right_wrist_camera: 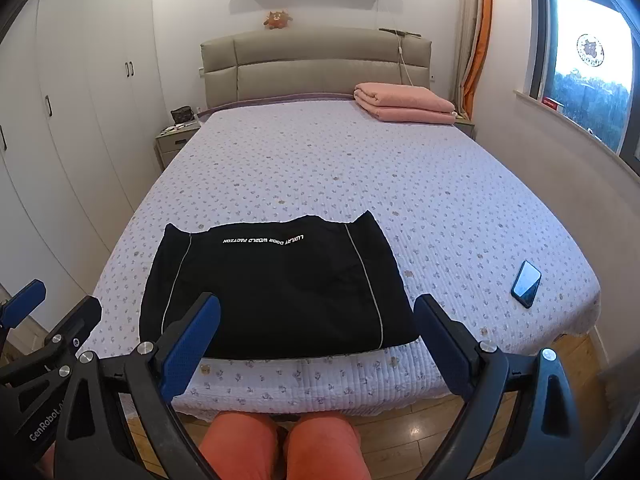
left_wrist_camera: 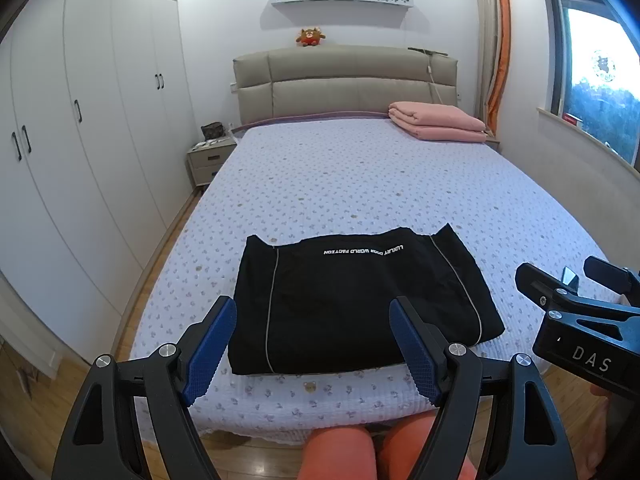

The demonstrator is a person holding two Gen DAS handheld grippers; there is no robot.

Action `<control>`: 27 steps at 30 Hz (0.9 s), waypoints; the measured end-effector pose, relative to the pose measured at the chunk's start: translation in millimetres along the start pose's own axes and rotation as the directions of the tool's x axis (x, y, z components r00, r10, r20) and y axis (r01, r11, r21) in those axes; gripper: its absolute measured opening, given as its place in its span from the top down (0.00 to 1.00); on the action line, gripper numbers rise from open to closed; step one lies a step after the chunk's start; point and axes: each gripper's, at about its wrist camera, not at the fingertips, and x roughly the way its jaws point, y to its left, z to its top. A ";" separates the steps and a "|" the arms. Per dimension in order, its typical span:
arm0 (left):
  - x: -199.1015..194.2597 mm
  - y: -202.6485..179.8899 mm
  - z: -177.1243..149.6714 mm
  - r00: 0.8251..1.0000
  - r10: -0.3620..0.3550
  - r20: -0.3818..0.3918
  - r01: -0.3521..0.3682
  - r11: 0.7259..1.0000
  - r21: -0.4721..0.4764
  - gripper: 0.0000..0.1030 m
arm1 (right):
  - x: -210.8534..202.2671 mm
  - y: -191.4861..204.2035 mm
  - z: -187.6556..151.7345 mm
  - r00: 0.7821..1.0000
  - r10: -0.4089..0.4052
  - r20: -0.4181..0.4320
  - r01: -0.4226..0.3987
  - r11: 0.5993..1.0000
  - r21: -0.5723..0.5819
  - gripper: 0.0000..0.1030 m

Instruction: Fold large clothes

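Black garment (left_wrist_camera: 360, 300), folded into a compact rectangle with white piping and a line of white lettering along its far edge, lies flat on the floral bedspread (left_wrist_camera: 360, 168) near the foot of the bed, at lower centre of both views. The left gripper (left_wrist_camera: 316, 344) hovers above the near edge with its blue-padded fingers spread wide and nothing between them; the right gripper (right_wrist_camera: 320, 344) is likewise spread and empty, apart from the cloth. The fold appears largely complete. Judged risks: a pad closing on the top layer alone would peel the stack open, and a gripper catching the near fold would skew the rectangle. A phone (right_wrist_camera: 526, 284) rests at right of the right wrist view, near enough to be knocked by a wide sweep. A folded pink blanket (left_wrist_camera: 436, 122) sits well apart, upper right.
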 end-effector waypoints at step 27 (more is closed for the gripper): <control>-2.6 5.6 3.0 1.000 0.001 0.012 -0.001 1.000 0.005 0.22 | -5.1 10.9 3.1 1.000 -0.004 0.011 0.004 0.999 -0.041 0.05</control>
